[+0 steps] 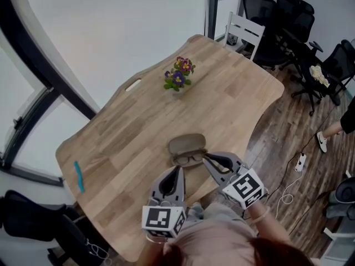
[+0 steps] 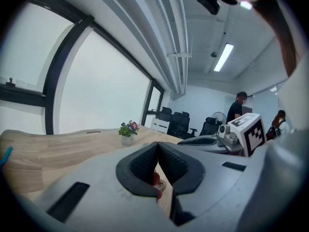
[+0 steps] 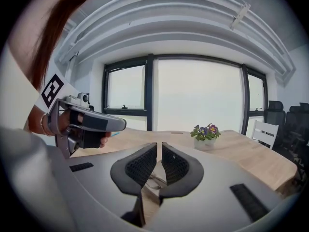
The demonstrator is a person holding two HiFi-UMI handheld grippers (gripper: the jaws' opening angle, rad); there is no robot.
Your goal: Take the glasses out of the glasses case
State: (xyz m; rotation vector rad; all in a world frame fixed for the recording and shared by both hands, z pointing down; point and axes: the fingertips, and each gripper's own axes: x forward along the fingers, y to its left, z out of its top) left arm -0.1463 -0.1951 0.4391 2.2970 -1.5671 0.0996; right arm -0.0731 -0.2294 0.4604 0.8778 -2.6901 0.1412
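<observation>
The brown glasses case (image 1: 187, 145) lies open near the table's front edge. Dark-framed glasses (image 1: 190, 159) rest in its near half. My left gripper (image 1: 178, 169) hovers just in front of the glasses on the left, its jaws shut with nothing between them (image 2: 158, 146). My right gripper (image 1: 206, 158) has its tip at the right end of the glasses, jaws closed to a thin slit (image 3: 159, 146). Through that slit the glasses (image 3: 153, 181) show just below the pads. No grip on them is visible.
A small pot of purple flowers (image 1: 178, 76) stands mid-table beyond the case. A blue pen (image 1: 79, 176) lies near the left edge of the wooden table (image 1: 133, 132). A white chair (image 1: 244, 32) and black office chairs (image 1: 288, 21) stand past the far corner.
</observation>
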